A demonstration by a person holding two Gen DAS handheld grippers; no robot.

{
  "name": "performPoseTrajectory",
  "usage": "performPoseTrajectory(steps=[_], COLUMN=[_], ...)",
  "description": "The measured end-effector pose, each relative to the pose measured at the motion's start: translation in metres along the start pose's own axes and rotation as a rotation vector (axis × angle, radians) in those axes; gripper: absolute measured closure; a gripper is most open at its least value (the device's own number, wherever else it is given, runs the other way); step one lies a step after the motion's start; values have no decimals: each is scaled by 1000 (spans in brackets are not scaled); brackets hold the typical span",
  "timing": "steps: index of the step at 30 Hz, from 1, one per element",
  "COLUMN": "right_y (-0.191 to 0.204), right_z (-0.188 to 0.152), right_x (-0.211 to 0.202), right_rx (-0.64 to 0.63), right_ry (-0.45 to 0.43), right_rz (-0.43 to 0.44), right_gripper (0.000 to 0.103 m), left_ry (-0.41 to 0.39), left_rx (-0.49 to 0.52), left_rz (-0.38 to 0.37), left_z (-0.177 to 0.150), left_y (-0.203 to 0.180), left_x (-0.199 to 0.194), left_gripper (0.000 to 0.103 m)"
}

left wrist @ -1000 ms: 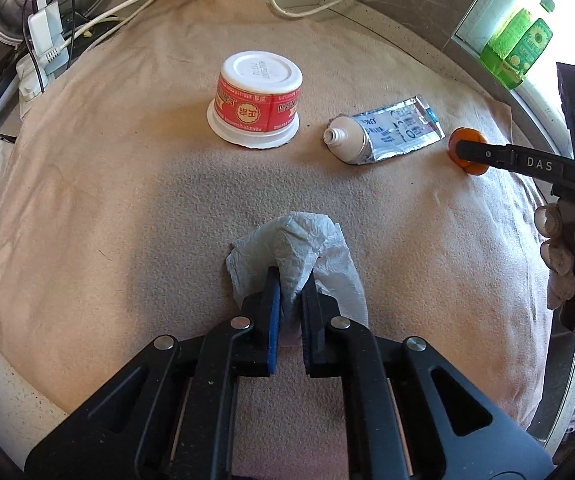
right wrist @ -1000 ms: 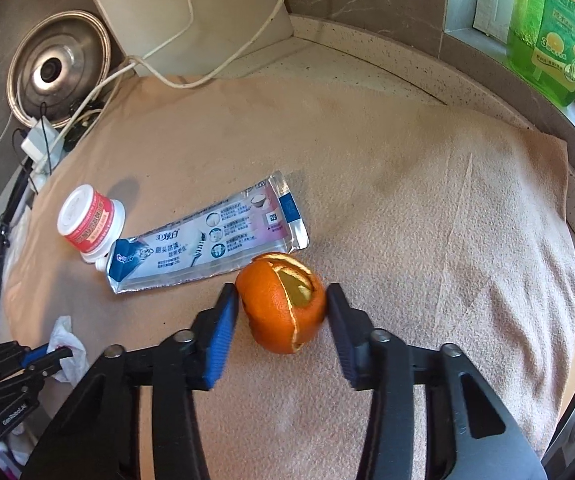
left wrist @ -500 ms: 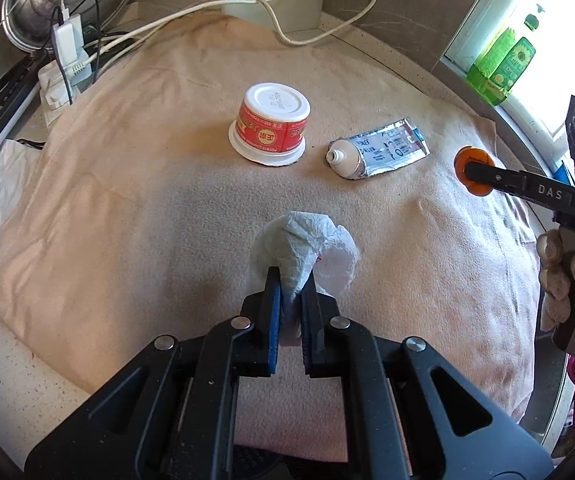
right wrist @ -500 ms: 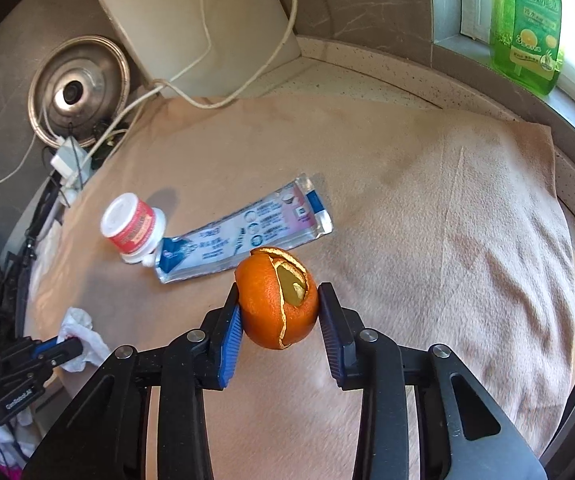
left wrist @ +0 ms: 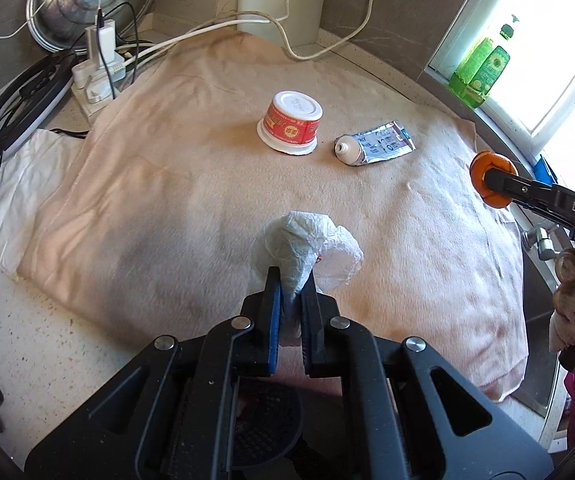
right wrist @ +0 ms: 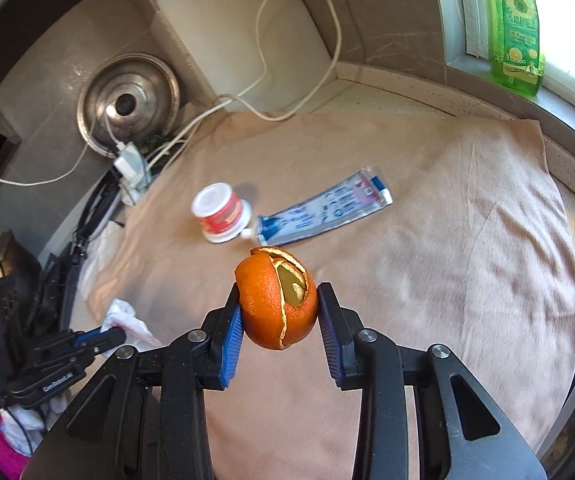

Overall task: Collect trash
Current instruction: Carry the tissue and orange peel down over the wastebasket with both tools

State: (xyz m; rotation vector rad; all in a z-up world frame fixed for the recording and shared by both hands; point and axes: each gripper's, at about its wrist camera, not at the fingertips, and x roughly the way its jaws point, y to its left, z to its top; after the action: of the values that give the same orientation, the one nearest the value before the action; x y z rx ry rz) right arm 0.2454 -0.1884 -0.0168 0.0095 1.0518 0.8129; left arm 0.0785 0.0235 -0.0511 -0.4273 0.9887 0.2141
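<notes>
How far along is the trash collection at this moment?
Nothing visibly binned yet; no bin shows. In hand: the left gripper is shut on a crumpled tissue, the right gripper on an orange peel, both clear of the cloth. Left: the cup and the tube.

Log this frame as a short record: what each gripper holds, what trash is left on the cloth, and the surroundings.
left gripper: shut on crumpled tissue, lifted off the cloth
right gripper: shut on orange peel, held above the cloth
left on cloth: upside-down red cup; flattened toothpaste tube beside it, cap toward the cup
surface: beige cloth on a speckled counter
background: metal lid, power strip with cables, green bottle on the sill
bin: not in view
</notes>
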Motion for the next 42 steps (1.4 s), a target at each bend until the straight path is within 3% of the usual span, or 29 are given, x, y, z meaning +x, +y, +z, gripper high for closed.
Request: performPoseTrajectory(steps=[12,22,42], right_y=[67,111,144], right_z=[-48,-97,-195], right_x=[-25,-26,23], right_rx=[-41,-85,-86], right_ry=[-4,42,202], right_rz=[52,71,53], right_gripper=[70,70,70], left_ry=[2,60,290], left_rx=[11,-15,-36], left_rz=[-1,-6,-12], left_z=[-46,-96,-198], left_y=[26,51,85], left_x=[-34,-37,22], left_gripper=[97,97,97])
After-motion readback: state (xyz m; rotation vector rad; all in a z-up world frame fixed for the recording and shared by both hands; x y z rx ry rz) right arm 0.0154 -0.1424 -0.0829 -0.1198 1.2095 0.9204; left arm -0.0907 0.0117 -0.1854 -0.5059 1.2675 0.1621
